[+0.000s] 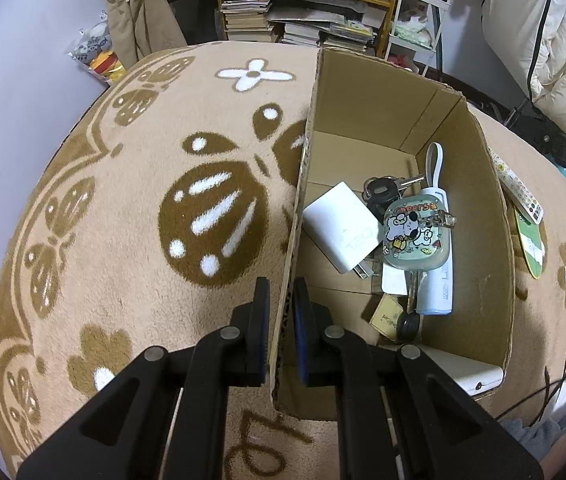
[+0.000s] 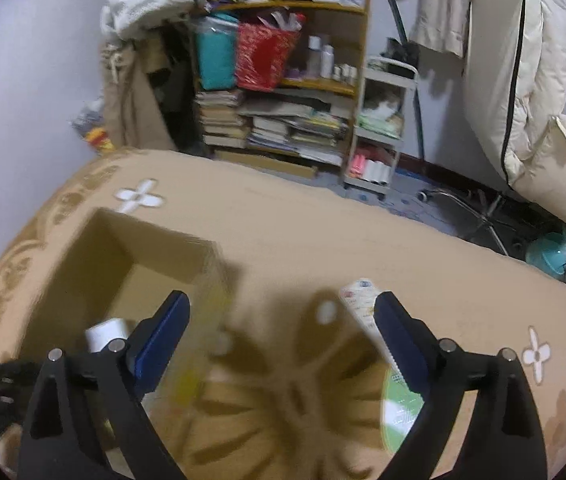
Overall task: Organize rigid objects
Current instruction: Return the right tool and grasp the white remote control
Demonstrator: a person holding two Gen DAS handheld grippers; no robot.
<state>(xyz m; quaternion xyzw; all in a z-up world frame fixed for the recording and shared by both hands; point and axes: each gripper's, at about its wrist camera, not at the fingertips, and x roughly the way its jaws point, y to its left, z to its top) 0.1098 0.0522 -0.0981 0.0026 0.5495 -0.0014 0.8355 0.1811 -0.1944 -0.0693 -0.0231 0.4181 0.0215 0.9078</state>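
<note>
Rug (image 1: 131, 240): tan, brown flower pattern, covers the surface everything sits on.

Cardboard box (image 1: 479, 216): open top, standing on the rug. Contents, piled toward its right wall: white power bank (image 1: 439, 276) with a loop strap, cartoon-printed case (image 1: 415, 236) lying on top of it, white charger (image 1: 341, 232) to the left of the case, bunch of keys (image 1: 381, 190) behind, small tan card (image 1: 387, 316) in front.

Outside the box, beside its right wall, on the rug: sticker-covered remote (image 2: 361, 304), with a green card (image 2: 401, 412) just in front of it.

Left gripper (image 1: 283, 304): clamped on the box's near-left wall, one pad outside, one inside.

Right gripper (image 2: 283, 340): jaws spread wide, nothing between them, over the rug between box and remote. View blurred.
</note>
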